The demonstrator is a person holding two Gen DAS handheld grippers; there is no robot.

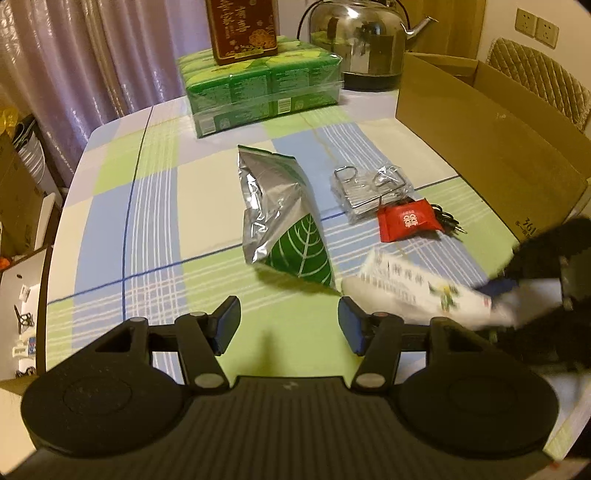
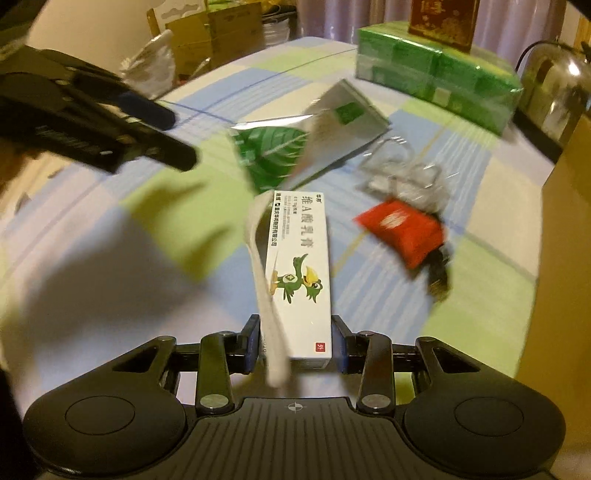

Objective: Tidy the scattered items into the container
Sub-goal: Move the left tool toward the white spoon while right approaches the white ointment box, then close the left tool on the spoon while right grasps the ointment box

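Note:
My right gripper (image 2: 295, 341) is shut on a white ointment box (image 2: 301, 266) with a green bird print, held above the table; the same box (image 1: 417, 291) shows blurred at the right of the left wrist view. My left gripper (image 1: 290, 321) is open and empty, hovering over the checked tablecloth just short of a silver and green foil pouch (image 1: 284, 218). Beside the pouch lie a clear packet of metal rings (image 1: 369, 188), a red pouch (image 1: 408, 219) and black cables (image 1: 452, 223). The open cardboard box (image 1: 491, 140) stands at the right.
A green shrink-wrapped pack (image 1: 262, 88) with a red-brown tin (image 1: 243, 29) on top stands at the table's far side, next to a steel kettle (image 1: 365, 37). A quilted chair back (image 1: 539, 74) rises behind the cardboard box. Clutter and cartons (image 1: 18, 192) lie off the table's left edge.

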